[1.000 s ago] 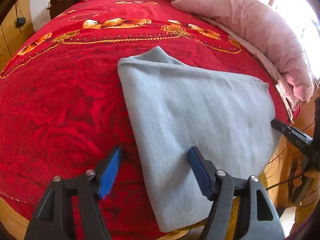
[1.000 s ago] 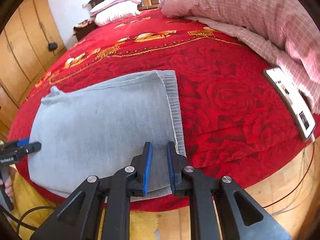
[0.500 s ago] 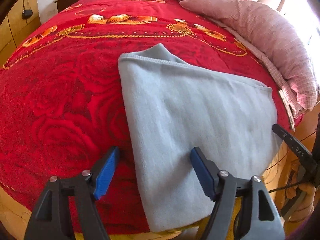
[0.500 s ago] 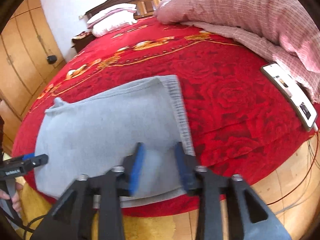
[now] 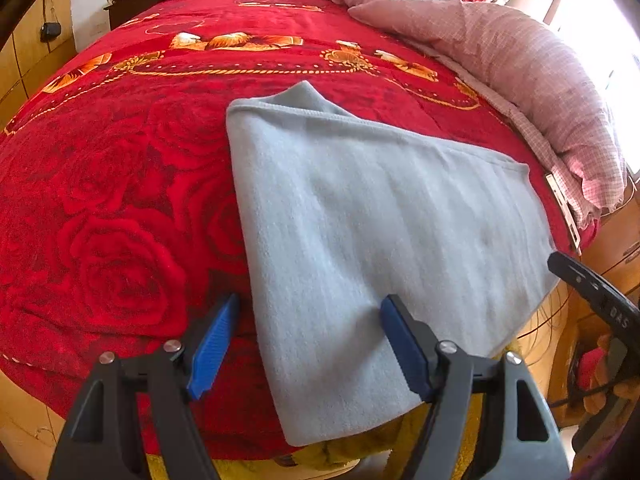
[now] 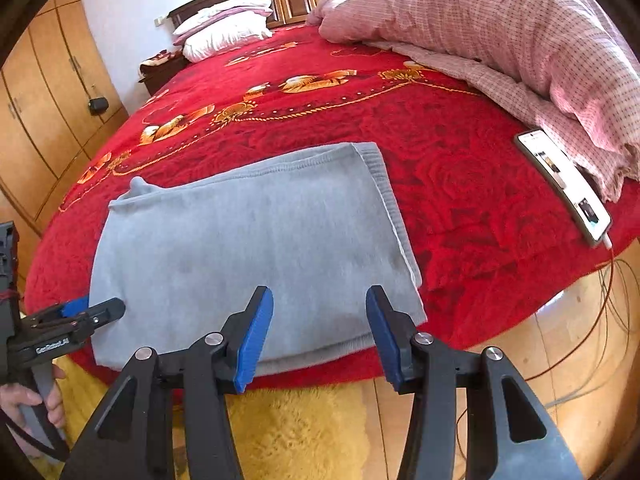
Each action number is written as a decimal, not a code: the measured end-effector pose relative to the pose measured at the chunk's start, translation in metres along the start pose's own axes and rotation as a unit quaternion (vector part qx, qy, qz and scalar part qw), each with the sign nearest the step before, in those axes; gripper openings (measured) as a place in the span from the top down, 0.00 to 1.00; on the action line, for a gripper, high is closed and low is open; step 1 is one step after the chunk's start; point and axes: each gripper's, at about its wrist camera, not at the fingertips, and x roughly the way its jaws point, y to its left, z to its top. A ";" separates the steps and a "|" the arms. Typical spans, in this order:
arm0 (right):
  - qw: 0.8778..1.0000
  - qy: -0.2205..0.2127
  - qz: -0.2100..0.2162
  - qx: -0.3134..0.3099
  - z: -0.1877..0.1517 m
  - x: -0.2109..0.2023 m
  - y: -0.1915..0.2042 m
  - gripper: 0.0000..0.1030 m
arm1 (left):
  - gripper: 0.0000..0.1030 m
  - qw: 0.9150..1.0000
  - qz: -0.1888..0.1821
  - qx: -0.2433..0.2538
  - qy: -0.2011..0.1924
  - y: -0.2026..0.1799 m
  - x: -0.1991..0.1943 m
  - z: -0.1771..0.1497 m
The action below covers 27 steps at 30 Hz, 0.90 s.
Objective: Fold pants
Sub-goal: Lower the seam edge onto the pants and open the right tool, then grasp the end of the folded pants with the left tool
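Note:
The grey pants [image 5: 380, 232] lie folded into a flat rectangle on the red rose blanket [image 5: 120, 208], near the bed's front edge; they also show in the right wrist view [image 6: 256, 240]. My left gripper [image 5: 308, 340] is open and empty, its fingers straddling the fold's near left corner just above it. My right gripper [image 6: 320, 332] is open and empty, held off the bed's front edge by the pants' near right corner. The left gripper also shows at the left of the right wrist view [image 6: 92, 308].
A pink checked quilt [image 6: 500, 40] is heaped along the right side of the bed. A phone [image 6: 564, 184] lies on the blanket at the right edge. White pillows [image 6: 224, 28] sit at the headboard. A yellow rug [image 6: 300, 432] and cables [image 6: 600, 340] lie on the wooden floor.
My right gripper has opened from nearly shut to wide open and drawn back from the pants' near edge. My left gripper stays open and has shifted slightly.

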 end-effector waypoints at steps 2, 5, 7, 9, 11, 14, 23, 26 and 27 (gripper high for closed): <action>1.000 0.002 0.000 0.001 -0.002 -0.002 0.002 0.52 | 0.27 1.000 -0.002 0.000 -0.003 0.001 0.000 -0.001; 1.000 0.006 -0.003 0.001 -0.004 -0.003 0.005 0.52 | 0.34 1.000 0.002 0.002 -0.010 0.001 -0.001 -0.003; 1.000 0.009 -0.003 -0.001 -0.005 -0.003 0.009 0.52 | 0.54 1.000 -0.008 -0.002 -0.019 0.002 -0.004 -0.005; 1.000 0.010 -0.002 -0.003 -0.005 -0.002 0.013 0.52 | 0.66 1.000 -0.014 -0.012 -0.022 0.005 -0.007 -0.006; 1.000 0.011 0.001 -0.007 -0.005 -0.001 0.017 0.52 | 0.69 0.999 -0.020 -0.021 -0.023 0.008 -0.009 -0.005; 1.000 0.017 0.005 -0.004 -0.005 0.002 0.021 0.52 | 0.69 0.999 -0.034 -0.032 -0.018 0.013 -0.009 -0.005; 0.999 0.036 0.007 -0.015 -0.006 0.015 0.034 0.52 | 0.61 0.998 -0.049 -0.038 -0.017 0.016 -0.003 -0.005; 0.999 0.044 0.001 -0.024 -0.008 0.019 0.039 0.52 | 0.61 0.998 -0.052 -0.030 -0.020 0.014 -0.001 -0.004; 0.999 0.045 0.000 -0.026 -0.009 0.019 0.039 0.52 | 0.61 0.998 -0.051 -0.028 -0.020 0.013 -0.001 -0.004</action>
